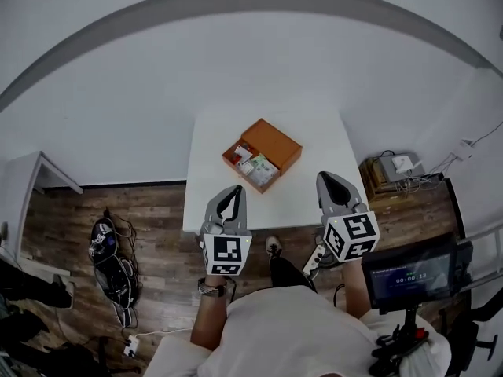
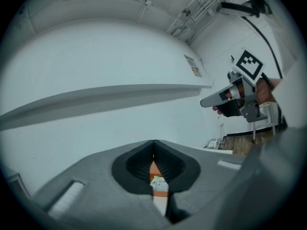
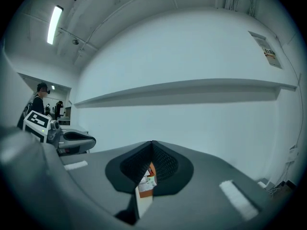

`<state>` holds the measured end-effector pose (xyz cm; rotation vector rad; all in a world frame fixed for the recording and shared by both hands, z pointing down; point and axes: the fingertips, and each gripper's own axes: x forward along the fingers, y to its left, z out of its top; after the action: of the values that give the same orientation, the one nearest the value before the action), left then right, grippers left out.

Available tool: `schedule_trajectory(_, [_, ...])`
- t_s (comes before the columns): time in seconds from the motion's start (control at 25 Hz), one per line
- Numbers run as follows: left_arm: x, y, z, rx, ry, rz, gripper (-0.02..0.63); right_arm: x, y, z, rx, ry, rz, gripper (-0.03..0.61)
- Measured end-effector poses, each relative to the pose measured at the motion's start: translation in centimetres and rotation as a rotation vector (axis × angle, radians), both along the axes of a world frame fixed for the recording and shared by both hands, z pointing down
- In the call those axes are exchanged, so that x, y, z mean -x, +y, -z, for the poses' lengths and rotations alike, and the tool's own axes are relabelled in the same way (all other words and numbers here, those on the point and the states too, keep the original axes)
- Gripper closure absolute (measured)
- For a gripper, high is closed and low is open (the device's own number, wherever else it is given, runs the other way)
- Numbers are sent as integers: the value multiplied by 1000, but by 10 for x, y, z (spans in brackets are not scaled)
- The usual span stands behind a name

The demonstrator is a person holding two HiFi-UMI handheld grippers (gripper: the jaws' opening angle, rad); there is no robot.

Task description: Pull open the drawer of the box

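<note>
Left hand-held gripper is held up in the air at the desk's near edge, toward the near left corner, with its jaws pointing across the desk. The left gripper view shows its jaws closed, tips meeting, with nothing between them. Only a sliver of orange and of pale paper shows through the slot lower down between the pads.

The right hand-held gripper is held the same way at the near edge, toward the near right corner, apart from the left one. Its jaws are also together and empty in the right gripper view. Each one carries its marker cube on the end nearest the person, and each shows at the side of the other's view.

The orange box lies around the middle of the white desk, turned at an angle to the edges. It is well apart from both hand-held grippers and neither touches it. Its drawer stands pulled out toward the near left corner. Small packets in white, green and red lie inside the drawer.

The desk stands on a wooden floor against a pale wall. A dark bundle of cables lies on the floor off the left edge. A small screen on a stand sits off the near right corner.
</note>
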<state>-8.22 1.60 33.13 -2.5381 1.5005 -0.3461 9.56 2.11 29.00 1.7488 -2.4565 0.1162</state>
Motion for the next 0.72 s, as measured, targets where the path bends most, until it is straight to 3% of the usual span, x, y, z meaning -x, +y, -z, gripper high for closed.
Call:
schedule_trajectory(0.32, [-8, 17, 33, -32, 23, -24, 607, 2, 26, 25, -32, 10, 5, 577])
schedule_trajectory(0.72, [8, 28, 44, -23, 35, 2, 607, 17, 35, 24, -19, 39, 29, 577])
